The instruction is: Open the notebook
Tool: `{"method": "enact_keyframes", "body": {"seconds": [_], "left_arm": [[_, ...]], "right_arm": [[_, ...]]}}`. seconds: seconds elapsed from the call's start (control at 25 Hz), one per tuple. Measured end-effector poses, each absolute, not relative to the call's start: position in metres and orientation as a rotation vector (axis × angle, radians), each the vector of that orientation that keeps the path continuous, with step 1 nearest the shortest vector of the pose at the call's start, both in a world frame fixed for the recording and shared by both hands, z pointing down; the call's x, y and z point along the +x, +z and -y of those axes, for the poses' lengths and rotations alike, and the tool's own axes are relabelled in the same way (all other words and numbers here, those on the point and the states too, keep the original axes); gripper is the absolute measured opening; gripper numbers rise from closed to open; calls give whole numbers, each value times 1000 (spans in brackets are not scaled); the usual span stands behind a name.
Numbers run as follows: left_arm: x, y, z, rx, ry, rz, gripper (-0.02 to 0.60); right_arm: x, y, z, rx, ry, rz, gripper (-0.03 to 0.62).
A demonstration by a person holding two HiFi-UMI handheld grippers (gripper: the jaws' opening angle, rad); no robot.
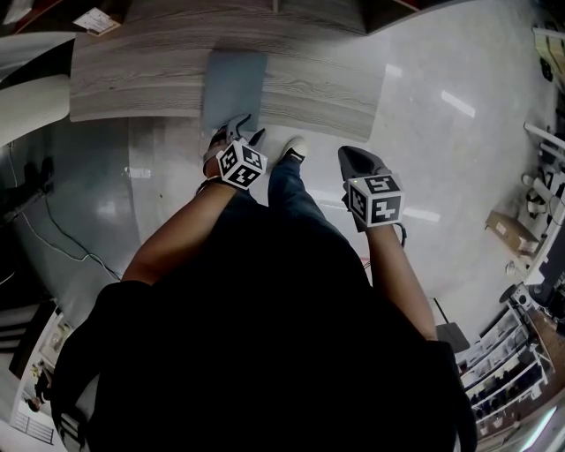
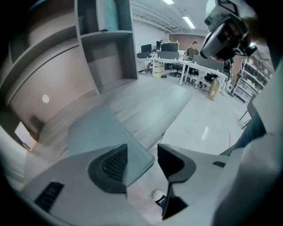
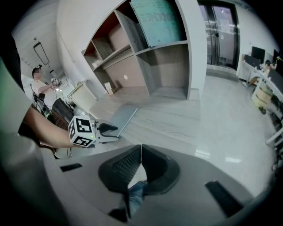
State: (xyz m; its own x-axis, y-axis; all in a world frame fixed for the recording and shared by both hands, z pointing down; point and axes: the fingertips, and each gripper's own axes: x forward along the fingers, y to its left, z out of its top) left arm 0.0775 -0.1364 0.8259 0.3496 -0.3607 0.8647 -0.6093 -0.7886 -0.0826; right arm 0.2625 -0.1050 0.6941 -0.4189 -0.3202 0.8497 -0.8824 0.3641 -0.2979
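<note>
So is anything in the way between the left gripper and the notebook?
Nothing visible. The left gripper, with its jaws open, is at the near corner of the closed notebook, whose cover lies bare on the table.

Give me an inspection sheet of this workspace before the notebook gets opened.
Surface: pale wood-grain tabletop.
Job's things: grey notebook, closed, flat at the near edge.
Clutter: one small card at the tabletop's left end.
Grippers: left gripper open, notebook's corner between its jaws, pads not pressing; right gripper shut, empty.
Cables: thin cable on the floor, left.
Surroundings: open shelving behind, glossy floor, office desks beyond.
</note>
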Motion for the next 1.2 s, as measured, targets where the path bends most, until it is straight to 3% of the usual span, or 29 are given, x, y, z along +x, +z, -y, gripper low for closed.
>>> {"method": "enact_keyframes", "body": {"seconds": [1.2], "left_arm": [[75, 825, 138, 2408, 1556, 858, 201]], "right_arm": [[251, 696, 107, 1026, 1034, 1933, 5]]}}
